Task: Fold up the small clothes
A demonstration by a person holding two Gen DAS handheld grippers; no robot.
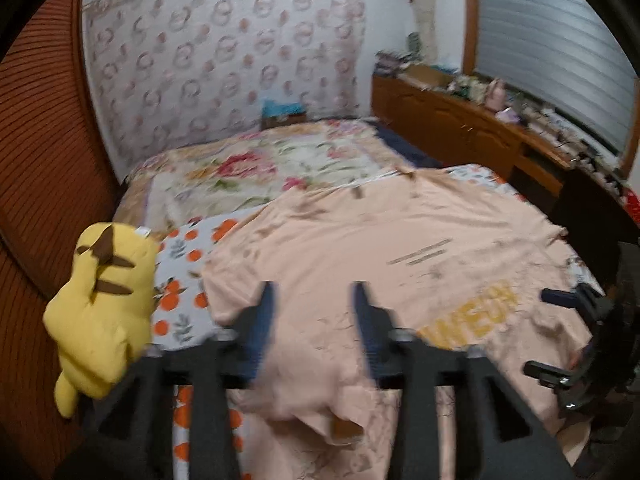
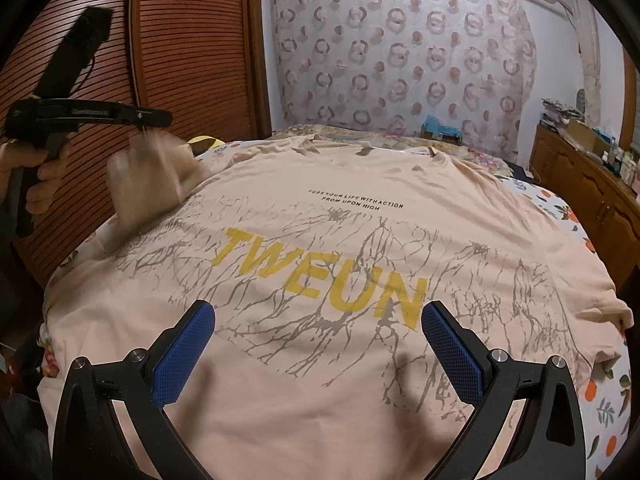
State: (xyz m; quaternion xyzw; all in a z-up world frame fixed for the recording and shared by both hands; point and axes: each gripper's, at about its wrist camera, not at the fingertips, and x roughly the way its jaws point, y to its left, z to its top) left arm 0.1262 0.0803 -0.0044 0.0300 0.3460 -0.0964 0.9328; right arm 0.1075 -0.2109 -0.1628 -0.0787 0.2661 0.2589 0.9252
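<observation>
Peach T-shirt (image 2: 320, 248) flat on bed (image 2: 600, 240), unfolded; left sleeve (image 2: 148, 184) falling. Left gripper (image 1: 314, 300) apart, empty; right gripper (image 2: 318, 320) apart. All folds remain.

peach t-shirt (image 2: 320, 248) lies spread print-up on the bed, one sleeve lifted.

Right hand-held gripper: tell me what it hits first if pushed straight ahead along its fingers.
Most likely the peach T-shirt spread on the bed. The right hand-held gripper is open and angled down at the printed chest; nothing shows in between, though depth is unclear.
</observation>
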